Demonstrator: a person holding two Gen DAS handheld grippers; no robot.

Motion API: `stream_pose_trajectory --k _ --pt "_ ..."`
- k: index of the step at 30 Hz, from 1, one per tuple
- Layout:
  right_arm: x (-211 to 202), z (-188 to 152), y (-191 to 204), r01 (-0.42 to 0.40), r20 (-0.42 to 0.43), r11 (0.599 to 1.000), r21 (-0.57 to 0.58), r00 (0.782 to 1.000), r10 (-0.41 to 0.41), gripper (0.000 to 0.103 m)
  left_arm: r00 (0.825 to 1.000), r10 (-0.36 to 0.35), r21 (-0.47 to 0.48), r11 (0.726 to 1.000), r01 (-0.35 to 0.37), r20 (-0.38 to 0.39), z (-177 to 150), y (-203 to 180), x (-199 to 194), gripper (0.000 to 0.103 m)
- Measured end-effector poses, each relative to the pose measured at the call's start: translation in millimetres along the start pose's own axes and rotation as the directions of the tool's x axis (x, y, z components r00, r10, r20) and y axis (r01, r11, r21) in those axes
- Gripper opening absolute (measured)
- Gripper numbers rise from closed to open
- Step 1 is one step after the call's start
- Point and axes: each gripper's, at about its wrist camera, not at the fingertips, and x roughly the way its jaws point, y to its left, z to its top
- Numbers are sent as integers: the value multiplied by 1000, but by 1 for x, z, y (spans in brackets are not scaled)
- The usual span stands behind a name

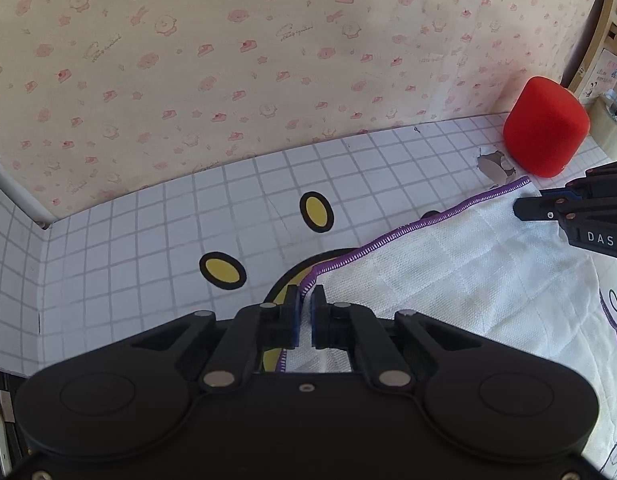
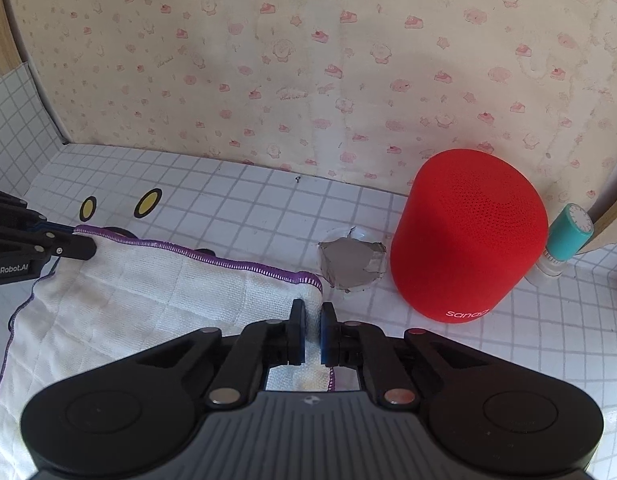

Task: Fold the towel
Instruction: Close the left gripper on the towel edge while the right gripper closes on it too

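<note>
A white towel [image 1: 448,264] with a purple stitched hem lies on the grid-patterned table; it also shows in the right wrist view [image 2: 148,292]. My left gripper [image 1: 307,300] is shut on the towel's left far corner. My right gripper [image 2: 313,312] is shut on the towel's right far corner. The far hem runs taut between the two grippers. The right gripper shows at the right edge of the left wrist view [image 1: 524,206], and the left gripper at the left edge of the right wrist view [image 2: 88,248].
A red cylindrical speaker [image 2: 468,236] stands close to the right of my right gripper, also in the left wrist view [image 1: 546,132]. A torn patch [image 2: 350,264] marks the table [image 2: 236,208] covering. A teal-capped item [image 2: 568,236] stands behind the speaker. The patterned wall [image 2: 308,60] is just beyond.
</note>
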Motion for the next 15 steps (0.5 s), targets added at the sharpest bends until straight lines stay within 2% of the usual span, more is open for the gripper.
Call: stream_pose_trajectory --k 15 --pt "-13 3 3 -5 46 1000 -7 999 5 6 999 -5 -10 1000 6 38 -1 4 -12 6"
